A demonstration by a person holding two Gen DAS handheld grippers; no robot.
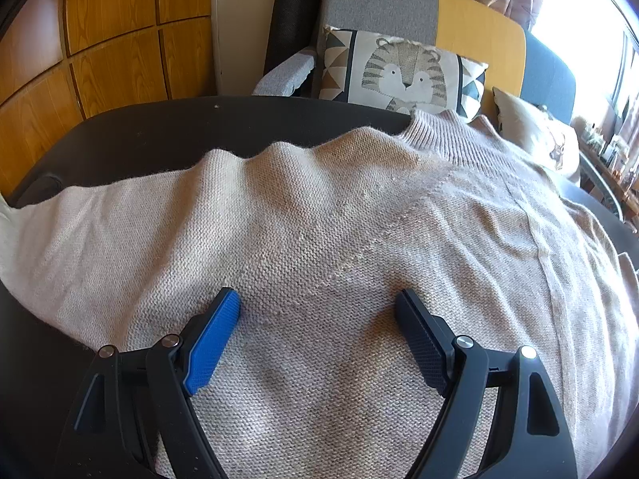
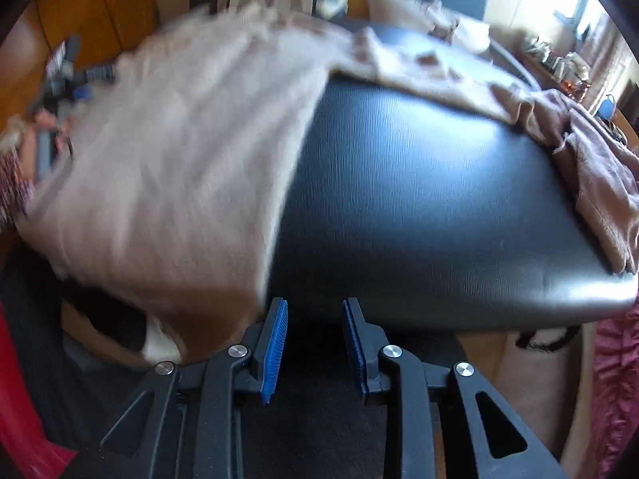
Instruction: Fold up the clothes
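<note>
A: Where's the sweater [image 1: 319,219] now?

B: Spread across the dark bench [image 1: 159,131], knit side up, collar toward the far edge by the cushion with the tiger print [image 1: 403,72]. One sleeve runs off to the left in the left wrist view, and the top edge is rippled rather than flat.

A: And the left gripper [image 1: 317,307]?

B: Spread wide, tips down on or just over the body of the sweater, nothing pinched. I can't tell whether the pads actually press the knit.

A: The right gripper [image 2: 315,311]?

B: Partly apart, with only a narrow gap and nothing in it. It sits at the near edge of the bench, just beside the sweater's side edge. That view is blurred, so the cloth detail is poor. A second, pinkish garment [image 2: 599,167] lies bunched at the bench's right end, well apart from the fingers.

A: So what makes the fold go well?

B: I'd judge the left should pin the body as an anchor while the right takes hold low on the near hem or side edge. It should grab both layers of knit, not just the top one. Smooth that rippled top edge first, or the crease will set crooked. Loose knit stretches, so lift and carry it over instead of dragging.
</note>
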